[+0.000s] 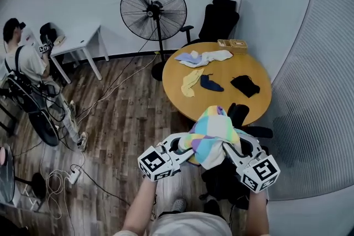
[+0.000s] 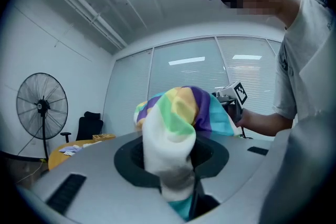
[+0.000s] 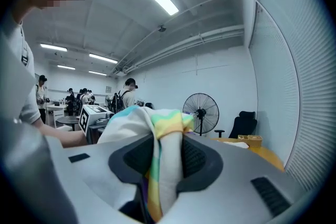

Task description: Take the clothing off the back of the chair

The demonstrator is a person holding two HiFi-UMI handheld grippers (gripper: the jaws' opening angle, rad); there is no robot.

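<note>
Head view shows a plank floor [image 1: 127, 119], on which a round table [image 1: 232, 66] is set, with a fan [image 1: 154, 8] stood behind it. A black chair [image 1: 224, 179] is placed at the table's near edge. A pastel checked garment [image 1: 210, 135], in green, yellow, purple, blue and white, is held bunched above the chair between the two grippers. Whether it touches the chair back cannot be told.

One end of the garment is gripped by the left gripper [image 1: 187, 145] and the other by the right gripper [image 1: 231, 143], and the cloth is humped up between them. In the left gripper view the jaws are seen closed on a white fold of the garment, with a blue edge hung below. In the right gripper view the jaws are pressed on a narrow fold of it, and the rest is draped over the left jaw.

On the table, well apart from the garment, a black cloth [image 1: 245, 85], a yellow sock [image 1: 191, 81] and a navy sock [image 1: 210, 83] are laid out.
</note>
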